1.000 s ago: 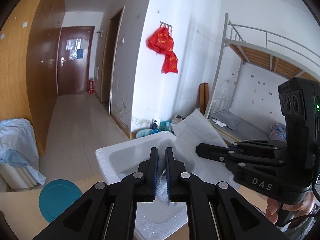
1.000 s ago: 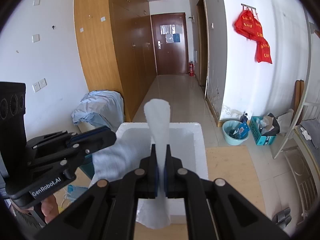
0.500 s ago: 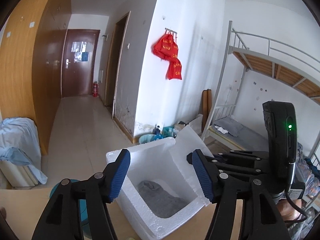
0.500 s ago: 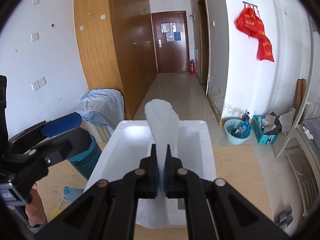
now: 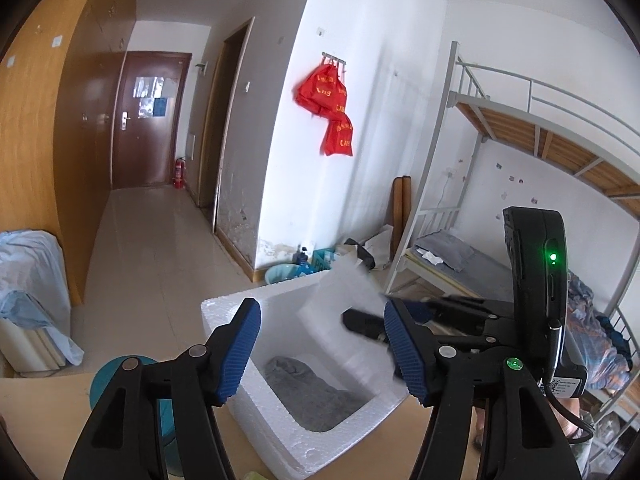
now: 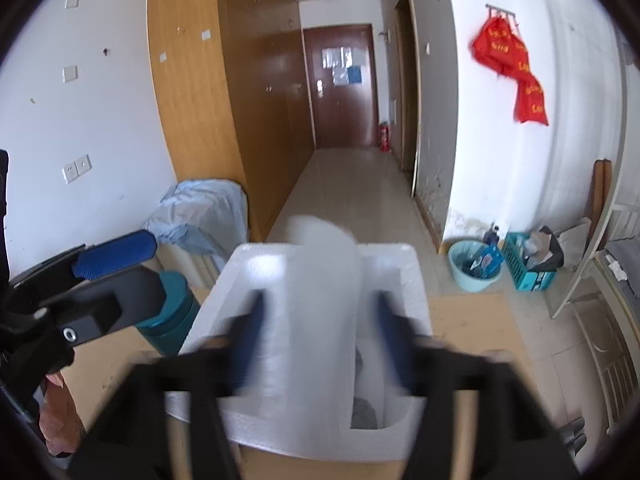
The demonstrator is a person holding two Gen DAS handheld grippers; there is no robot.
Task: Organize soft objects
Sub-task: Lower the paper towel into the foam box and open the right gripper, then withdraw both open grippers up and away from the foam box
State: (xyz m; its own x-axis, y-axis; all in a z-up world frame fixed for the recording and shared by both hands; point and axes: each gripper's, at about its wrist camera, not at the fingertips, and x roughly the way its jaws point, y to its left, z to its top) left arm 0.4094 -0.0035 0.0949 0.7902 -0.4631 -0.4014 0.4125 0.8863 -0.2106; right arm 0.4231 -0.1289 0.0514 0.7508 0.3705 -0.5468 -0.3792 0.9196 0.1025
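Dormitory room, tan counter (image 5: 48,396) in the foreground, a hallway and bunk bed behind. Right claw (image 6: 320,336): jaws opening, blurred with motion; the white foam sheet (image 6: 320,320) stands between them, the pads apparently no longer pressing it. Judged purpose: release of the sheet over the box so that it drops inside. Left claw (image 5: 322,350): jaws spread wide, nothing between them, poised above the box's near wall; likely it is clear of the drop path while staying close enough to guide the sheet.

Foam box (image 5: 280,412): white, open-topped, resting on the counter directly ahead of both claws. Grey cloth (image 5: 312,394): lies crumpled on the box floor, already stowed. In the left view the sheet (image 5: 352,316) tilts against the box's far right wall, its lower edge inside the rim. Teal container (image 6: 172,312): stands just beside the box, on its left side.
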